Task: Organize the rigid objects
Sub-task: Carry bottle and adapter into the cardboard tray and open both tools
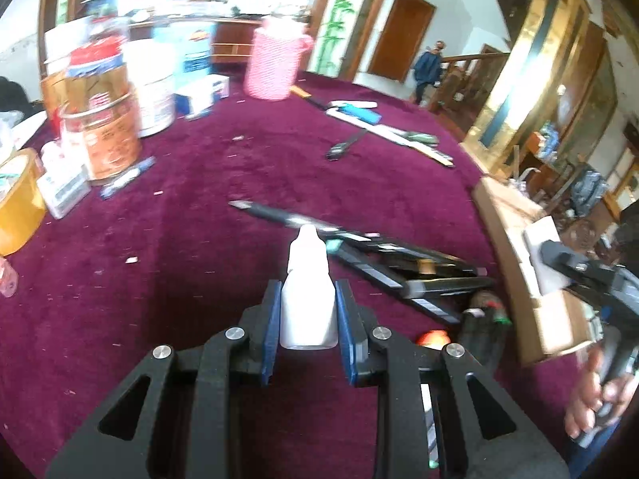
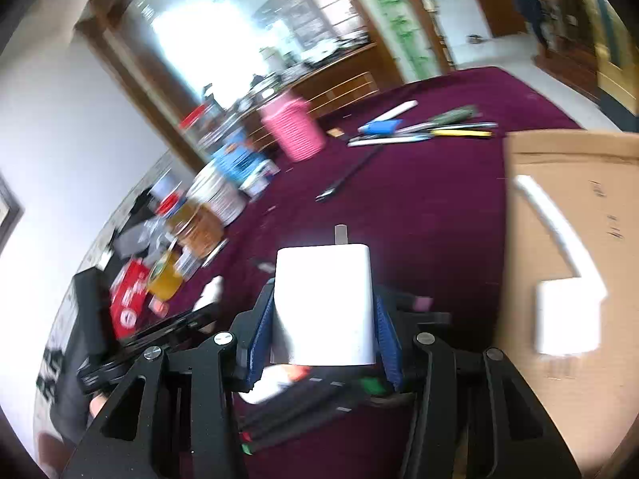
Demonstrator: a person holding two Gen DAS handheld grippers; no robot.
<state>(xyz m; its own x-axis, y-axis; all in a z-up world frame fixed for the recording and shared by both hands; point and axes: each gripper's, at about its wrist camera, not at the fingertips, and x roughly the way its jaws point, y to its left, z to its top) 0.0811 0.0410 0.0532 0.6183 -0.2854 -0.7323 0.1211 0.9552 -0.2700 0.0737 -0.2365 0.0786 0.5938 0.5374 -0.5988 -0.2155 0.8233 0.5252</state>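
Bottle: your left hand-held gripper (image 1: 305, 315) is clamped on a small white dropper bottle (image 1: 306, 291), held above the table (image 1: 199, 207).
Charger: your right hand-held gripper (image 2: 324, 319) grips a white plug adapter (image 2: 324, 303), near the cardboard box (image 2: 567, 215).
Box contents: one white block (image 2: 567, 315) already lies inside.
Left to sort: black pens (image 1: 399, 263) beneath the bottle; a far row of tools (image 1: 383, 127); jars and tins (image 1: 104, 119).
Progress: early, you judge; most items remain loose.

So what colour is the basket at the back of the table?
Pink and white basket; clearest in the left wrist view.
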